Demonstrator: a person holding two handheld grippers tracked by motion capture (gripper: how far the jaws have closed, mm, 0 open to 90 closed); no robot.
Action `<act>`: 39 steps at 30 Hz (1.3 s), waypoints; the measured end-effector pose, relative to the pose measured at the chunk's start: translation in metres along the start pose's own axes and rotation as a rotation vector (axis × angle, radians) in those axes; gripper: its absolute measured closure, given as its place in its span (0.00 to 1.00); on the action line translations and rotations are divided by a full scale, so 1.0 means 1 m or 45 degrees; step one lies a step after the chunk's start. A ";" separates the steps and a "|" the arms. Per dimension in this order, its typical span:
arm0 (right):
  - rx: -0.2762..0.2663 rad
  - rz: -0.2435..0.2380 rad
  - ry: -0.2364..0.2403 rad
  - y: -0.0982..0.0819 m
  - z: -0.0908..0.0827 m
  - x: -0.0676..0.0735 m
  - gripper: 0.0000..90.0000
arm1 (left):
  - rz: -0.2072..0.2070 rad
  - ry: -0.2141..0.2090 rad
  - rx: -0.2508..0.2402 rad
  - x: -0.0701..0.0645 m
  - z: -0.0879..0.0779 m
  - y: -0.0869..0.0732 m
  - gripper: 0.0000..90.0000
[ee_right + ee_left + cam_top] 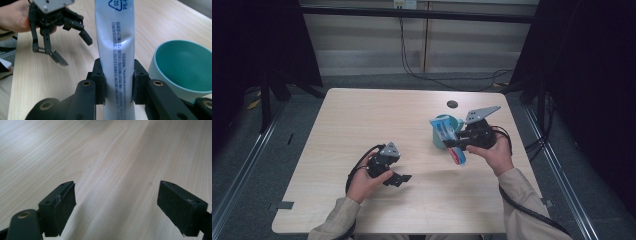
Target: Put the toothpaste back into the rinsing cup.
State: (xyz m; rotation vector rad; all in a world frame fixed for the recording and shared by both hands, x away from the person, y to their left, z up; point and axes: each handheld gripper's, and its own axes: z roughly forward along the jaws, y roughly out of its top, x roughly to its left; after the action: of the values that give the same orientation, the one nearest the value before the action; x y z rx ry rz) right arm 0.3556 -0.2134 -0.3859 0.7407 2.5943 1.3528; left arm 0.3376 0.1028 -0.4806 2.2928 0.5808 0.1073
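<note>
- The wooden table (362, 130) carries everything; places below are given relative to the teal bowl (443, 131) on its right half.
- The teal bowl stands upright, mouth up.
- The right gripper (460, 143), just right of the bowl, has its jaws pinched on a white and blue tube (115, 62).
- The tube is held just beside the bowl's rim, its red end pointing toward the person.
- The left gripper (398, 178) rests well left of the bowl, low over bare table, jaws spread wide with nothing between them.
- A small dark disc (452, 104) lies beyond the bowl.
</note>
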 end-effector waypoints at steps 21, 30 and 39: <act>-0.098 0.074 -0.020 0.005 -0.006 -0.009 0.78 | 0.038 0.033 0.047 0.003 0.008 -0.014 0.17; -0.137 0.089 -0.023 0.010 -0.008 -0.012 0.78 | 0.036 0.043 0.057 0.006 0.009 -0.020 0.17; -0.150 0.094 -0.026 0.016 -0.007 -0.014 0.78 | 0.046 0.050 0.045 0.007 0.008 -0.024 0.16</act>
State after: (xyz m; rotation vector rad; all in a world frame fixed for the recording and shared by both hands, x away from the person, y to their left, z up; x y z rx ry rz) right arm 0.3712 -0.2175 -0.3711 0.8344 2.4695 1.4957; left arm 0.3369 0.1154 -0.5032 2.3405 0.5660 0.1606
